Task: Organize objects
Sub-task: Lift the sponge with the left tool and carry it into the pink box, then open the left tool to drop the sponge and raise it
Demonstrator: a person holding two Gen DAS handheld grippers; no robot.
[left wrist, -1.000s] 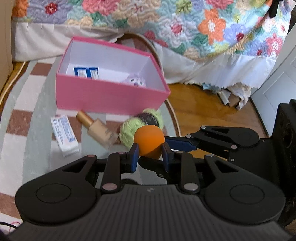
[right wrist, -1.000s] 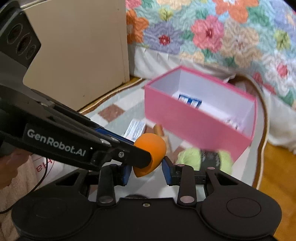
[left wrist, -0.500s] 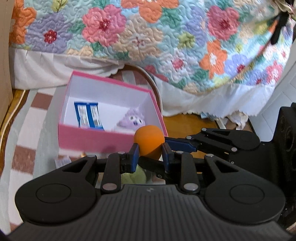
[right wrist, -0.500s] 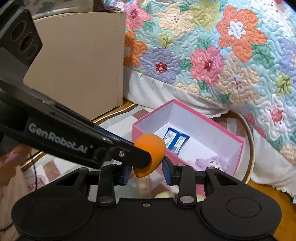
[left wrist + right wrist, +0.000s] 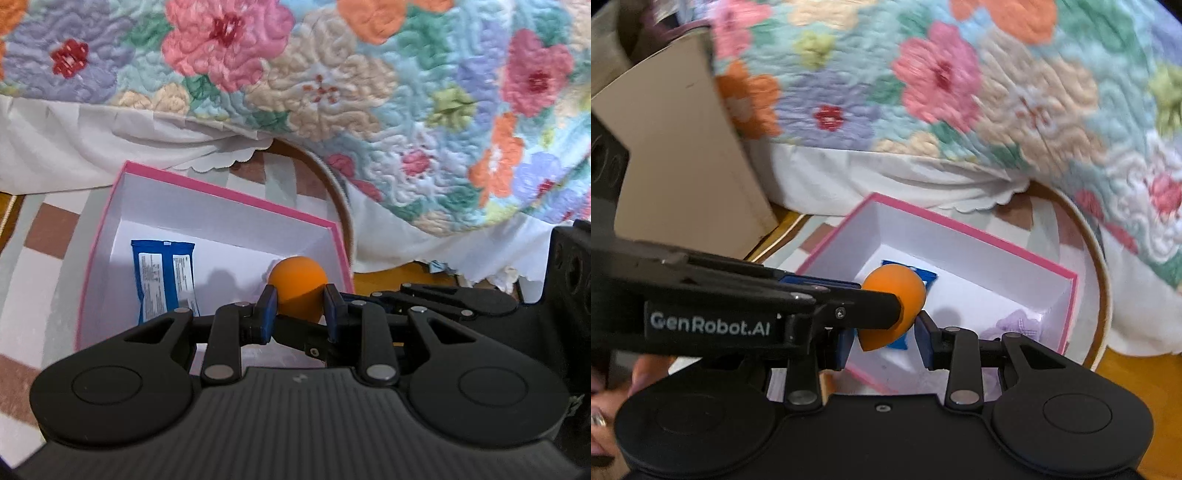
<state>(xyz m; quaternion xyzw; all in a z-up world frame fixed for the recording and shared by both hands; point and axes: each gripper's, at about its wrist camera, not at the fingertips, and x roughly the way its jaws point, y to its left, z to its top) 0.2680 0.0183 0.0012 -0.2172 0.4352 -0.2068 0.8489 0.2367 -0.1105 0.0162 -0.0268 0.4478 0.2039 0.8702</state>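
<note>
Floral quilt behind; left tool grips orange ball above pink box; right tool gapes.

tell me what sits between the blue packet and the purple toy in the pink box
Only bare white box floor separates the blue packet and purple toy, shown in the right wrist view.

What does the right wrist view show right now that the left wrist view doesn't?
Only the right wrist view shows the purple plush toy in the box's corner and the beige cabinet. Only the left wrist view shows the whole blue packet lying flat. Both show the pink box, the floral quilt and the left gripper clamping the orange sponge over the box.
</note>
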